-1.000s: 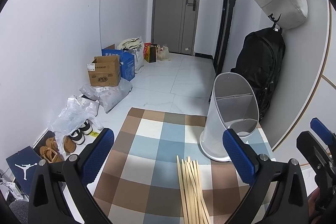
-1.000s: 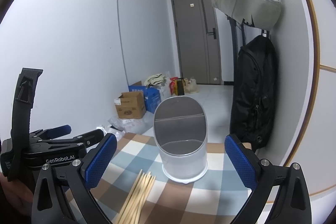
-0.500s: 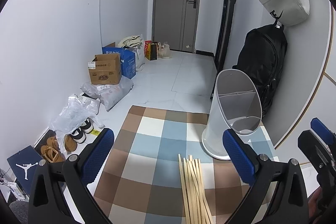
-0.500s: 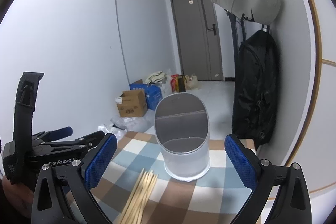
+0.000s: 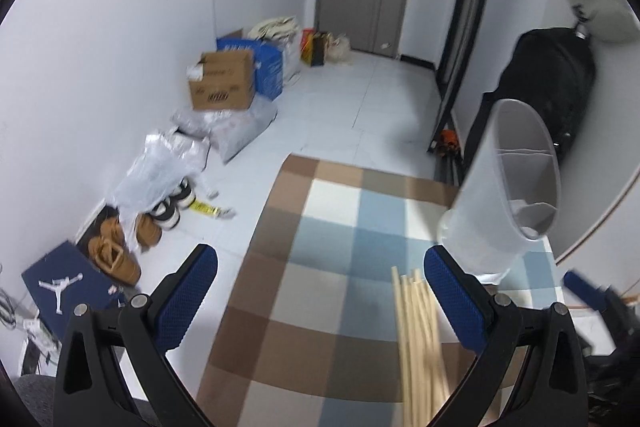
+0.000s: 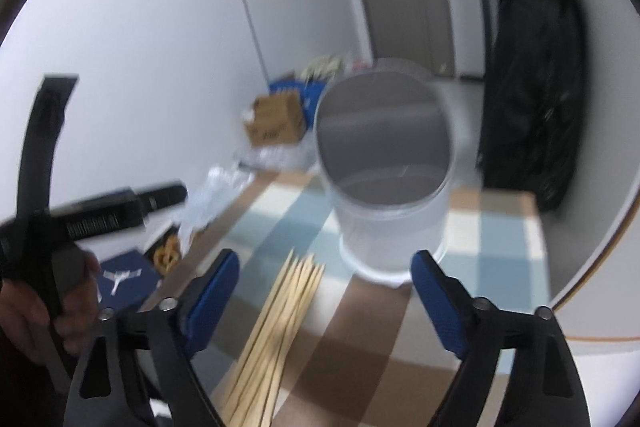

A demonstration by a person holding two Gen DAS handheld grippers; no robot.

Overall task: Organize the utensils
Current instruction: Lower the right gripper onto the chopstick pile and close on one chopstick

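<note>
Chopsticks [image 6: 276,331] lie bundled on the checked mat [image 6: 492,267], lower centre, none yet in the white holder [image 6: 384,171] above. Your right tool [image 6: 324,291] is closing on nothing; your left tool [image 5: 320,291] gapes empty.

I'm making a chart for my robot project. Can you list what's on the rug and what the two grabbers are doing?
sticks: bundle of chopsticks lying flat on the checked rug
holder: white utensil holder upright, no sticks visible inside
left gripper: open, holding nothing
right gripper: jaws closing, chopsticks below, not gripped
</note>
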